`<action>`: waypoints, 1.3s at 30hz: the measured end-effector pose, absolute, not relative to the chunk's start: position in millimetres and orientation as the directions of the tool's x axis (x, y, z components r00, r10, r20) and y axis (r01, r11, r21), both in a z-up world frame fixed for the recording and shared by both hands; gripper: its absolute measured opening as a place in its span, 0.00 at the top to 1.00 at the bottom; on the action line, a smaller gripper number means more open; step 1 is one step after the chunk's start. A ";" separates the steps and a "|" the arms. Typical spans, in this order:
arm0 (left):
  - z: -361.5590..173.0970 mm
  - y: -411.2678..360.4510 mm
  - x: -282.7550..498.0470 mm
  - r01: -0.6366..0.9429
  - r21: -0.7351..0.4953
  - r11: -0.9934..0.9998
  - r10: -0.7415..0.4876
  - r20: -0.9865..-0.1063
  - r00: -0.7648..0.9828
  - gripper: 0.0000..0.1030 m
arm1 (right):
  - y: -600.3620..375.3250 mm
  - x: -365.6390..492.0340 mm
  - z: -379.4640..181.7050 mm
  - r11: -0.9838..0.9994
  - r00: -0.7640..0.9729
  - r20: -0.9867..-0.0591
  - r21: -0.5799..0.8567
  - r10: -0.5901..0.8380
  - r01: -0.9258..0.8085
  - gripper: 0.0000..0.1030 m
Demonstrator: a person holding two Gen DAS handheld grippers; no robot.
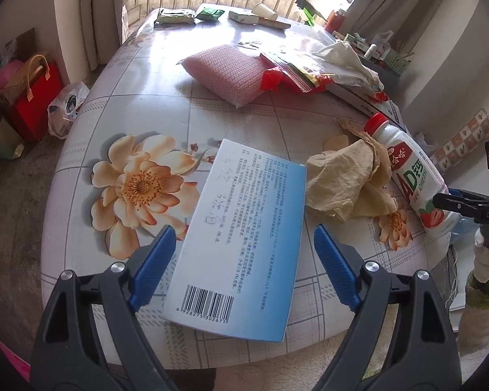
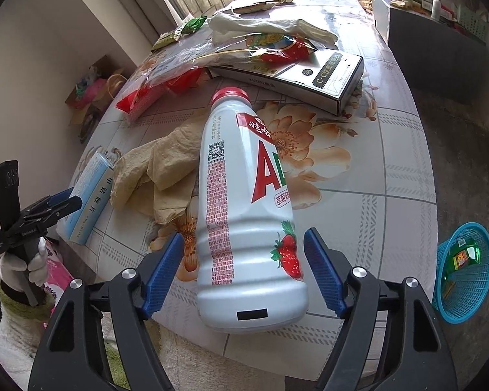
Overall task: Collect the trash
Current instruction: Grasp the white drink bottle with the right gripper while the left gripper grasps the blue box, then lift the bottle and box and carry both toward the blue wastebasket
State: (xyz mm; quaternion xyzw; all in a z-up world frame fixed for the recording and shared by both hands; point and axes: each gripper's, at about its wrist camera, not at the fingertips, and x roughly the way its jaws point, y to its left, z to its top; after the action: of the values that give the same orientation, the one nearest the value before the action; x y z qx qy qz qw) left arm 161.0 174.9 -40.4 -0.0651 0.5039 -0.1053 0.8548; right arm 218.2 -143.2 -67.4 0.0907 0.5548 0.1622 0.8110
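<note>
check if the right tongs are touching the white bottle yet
Apart: the right wrist view shows table between both pads and the white bottle.

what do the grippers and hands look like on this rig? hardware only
Both the left gripper and the right gripper are black plastic clamp frames with silver pivot rivets; the jaws carry blue ribbed pads. Seen side-on from the right wrist view, the left one has small white lettering and a black mount block. The left hand wears a white glove, with a green-and-cream sleeve cuff below.
</note>
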 end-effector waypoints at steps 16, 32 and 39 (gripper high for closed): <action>-56.3 149.7 180.0 0.120 -0.100 0.988 -0.146 -0.866 0.478 0.27 | -122.4 250.4 -87.7 0.937 0.276 -0.897 0.312 0.346 -0.161 0.33; -50.2 152.0 163.4 0.065 -0.079 0.995 -0.101 -0.843 0.529 0.29 | -141.0 233.9 -79.3 0.920 0.332 -0.859 0.376 0.390 -0.108 0.38; -41.9 152.9 155.7 0.062 -0.056 0.997 -0.081 -0.826 0.558 0.29 | -149.5 225.6 -70.9 0.910 0.352 -0.841 0.404 0.410 -0.095 0.38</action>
State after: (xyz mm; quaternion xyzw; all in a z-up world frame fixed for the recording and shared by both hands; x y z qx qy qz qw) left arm 155.7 152.9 -41.9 -0.0100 0.4683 -0.0404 0.8826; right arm 225.6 -149.5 -70.9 0.1440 0.5474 0.1560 0.8095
